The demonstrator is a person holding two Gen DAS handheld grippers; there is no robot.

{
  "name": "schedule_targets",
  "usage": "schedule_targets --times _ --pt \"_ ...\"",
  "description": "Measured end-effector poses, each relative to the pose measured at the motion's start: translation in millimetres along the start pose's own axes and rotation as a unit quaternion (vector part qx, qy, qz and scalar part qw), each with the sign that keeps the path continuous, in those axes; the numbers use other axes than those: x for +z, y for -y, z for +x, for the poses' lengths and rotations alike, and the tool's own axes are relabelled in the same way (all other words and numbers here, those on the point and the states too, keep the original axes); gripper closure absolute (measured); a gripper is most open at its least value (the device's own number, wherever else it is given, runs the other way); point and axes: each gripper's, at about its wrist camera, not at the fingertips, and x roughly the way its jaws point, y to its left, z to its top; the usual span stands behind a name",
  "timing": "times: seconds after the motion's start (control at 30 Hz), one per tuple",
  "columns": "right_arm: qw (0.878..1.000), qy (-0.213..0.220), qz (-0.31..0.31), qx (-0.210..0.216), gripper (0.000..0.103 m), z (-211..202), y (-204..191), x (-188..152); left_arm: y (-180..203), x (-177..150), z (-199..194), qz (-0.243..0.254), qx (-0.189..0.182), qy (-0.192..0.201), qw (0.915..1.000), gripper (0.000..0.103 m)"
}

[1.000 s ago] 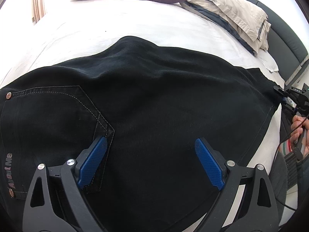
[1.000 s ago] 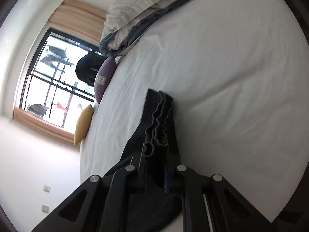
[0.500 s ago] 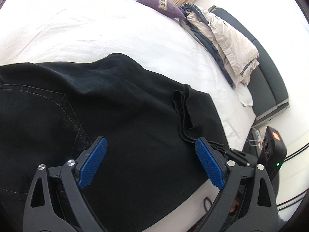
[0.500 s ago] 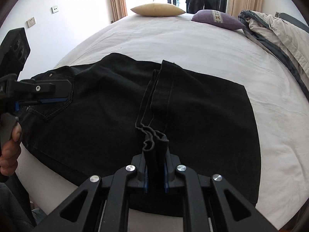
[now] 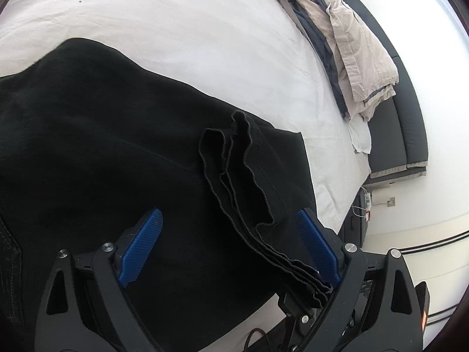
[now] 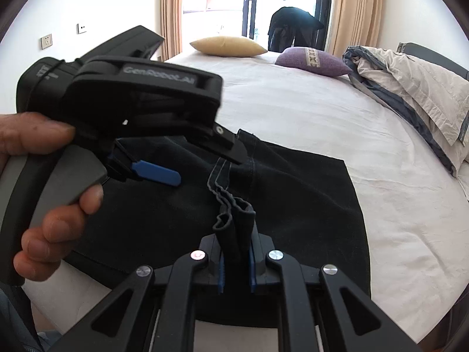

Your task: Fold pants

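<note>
Black pants point(image 5: 117, 152) hems bunch, hiding right gripper point(image 6: 236, 275) pads — clamped.

Bright daylight from the balcony door point(image 6: 249, 3) washes out the walls; fisheye edges curve and darken.

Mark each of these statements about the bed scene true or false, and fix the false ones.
1. The right gripper is clamped on the bunched hem of the black pants. True.
2. The left gripper is shut on the pants. False: its blue pads stand wide apart above the cloth, holding nothing.
3. A yellow pillow and a purple pillow lie at the far end of the bed. True.
4. The pants hang off a chair. False: they lie spread on the white bed.
5. A rumpled beige quilt is heaped along one side of the bed. True.
</note>
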Motion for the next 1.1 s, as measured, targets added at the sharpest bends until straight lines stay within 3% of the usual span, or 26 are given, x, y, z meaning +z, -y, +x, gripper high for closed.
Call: schedule_targets --times 0.1,0.17,0.23,0.4,0.7,1.1 --pt "1.000 0.009 -0.007 -0.001 0.090 -5.8 -6.3 1.1 6.0 7.6 10.8 0.000 -0.016 -0.008 0.9998 0.016" --pt "1.000 0.010 -0.013 -0.001 0.090 -7.9 -9.9 2.4 6.8 12.5 17.5 -0.009 -0.026 -0.014 0.9995 0.054" --pt "1.000 0.012 -0.019 -0.005 0.090 -9.5 -13.1 3.1 7.0 12.0 21.2 -0.013 -0.024 -0.019 0.9995 0.075" --pt "0.999 0.011 -0.029 -0.007 0.090 -10.3 -19.4 5.3 3.0 7.9 15.8 -0.011 -0.029 -0.005 0.9995 0.094" --pt "0.997 0.017 -0.081 0.008 0.090 -9.7 -59.9 17.4 -23.1 15.2 -23.3 0.016 -0.027 0.006 0.9995 0.097" --pt "0.986 -0.006 -0.158 0.048 0.090 10.3 -139.0 19.3 -98.1 14.8 -80.6 0.036 0.030 -0.003 0.9989 0.097"
